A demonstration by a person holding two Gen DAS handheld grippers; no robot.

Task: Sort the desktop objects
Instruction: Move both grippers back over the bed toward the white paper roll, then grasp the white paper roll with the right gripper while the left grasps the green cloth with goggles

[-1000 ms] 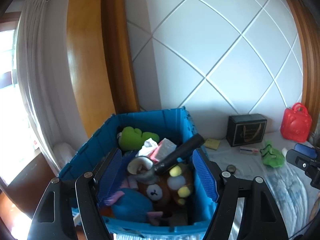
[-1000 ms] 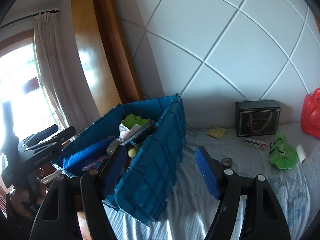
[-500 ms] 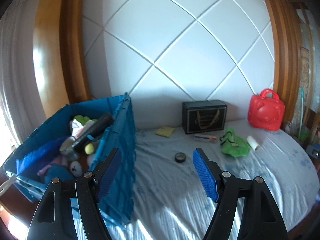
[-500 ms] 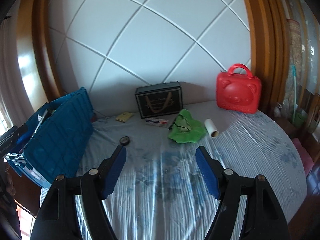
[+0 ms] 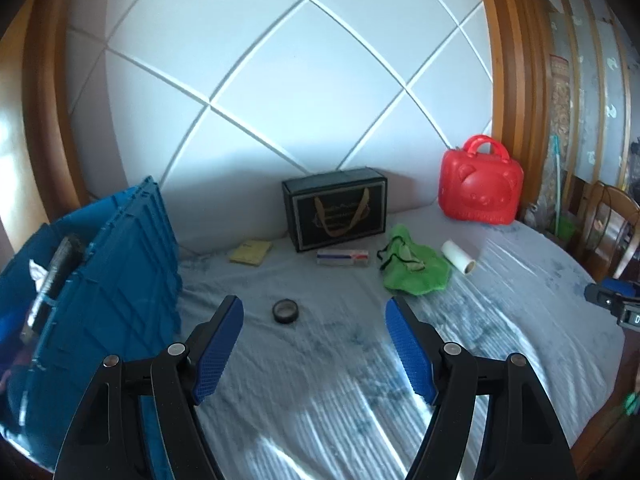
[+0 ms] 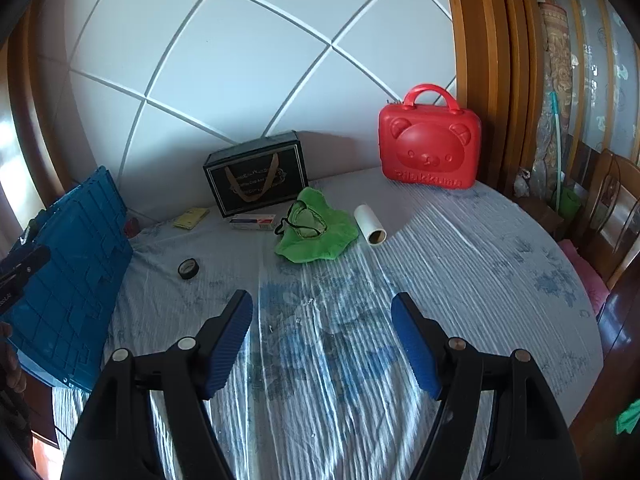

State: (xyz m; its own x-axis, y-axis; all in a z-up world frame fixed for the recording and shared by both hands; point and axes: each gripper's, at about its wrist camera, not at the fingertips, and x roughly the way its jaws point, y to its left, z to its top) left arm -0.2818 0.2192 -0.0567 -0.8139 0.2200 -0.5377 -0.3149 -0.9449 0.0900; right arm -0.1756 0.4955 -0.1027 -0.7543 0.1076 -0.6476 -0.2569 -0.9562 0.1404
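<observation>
A round table with a pale blue cloth (image 5: 500, 320) (image 6: 460, 280) holds loose items. A black tape roll (image 5: 285, 311) (image 6: 188, 268) lies just beyond my left gripper (image 5: 314, 312), which is open and empty. Farther back sit a green cloth with glasses (image 5: 412, 264) (image 6: 314, 234), a white paper roll (image 5: 458, 256) (image 6: 370, 224), a small white box (image 5: 343, 257) (image 6: 253, 222), a yellow pad (image 5: 250, 253) (image 6: 191, 217), a black gift box (image 5: 335, 213) (image 6: 256, 172) and a red bear case (image 5: 480, 192) (image 6: 430, 152). My right gripper (image 6: 322, 306) hovers open over bare cloth.
A blue crate (image 5: 104, 272) (image 6: 68, 280) full of toys stands at the table's left edge. A white quilted wall panel rises behind. Wooden chairs (image 6: 612, 208) stand to the right. The other gripper's tip shows at the far right (image 5: 616, 300) of the left wrist view.
Both grippers swung right, away from the blue crate, and dipped toward the table. The crate slid from centre to the left edge of both views. Jaws stayed open.
</observation>
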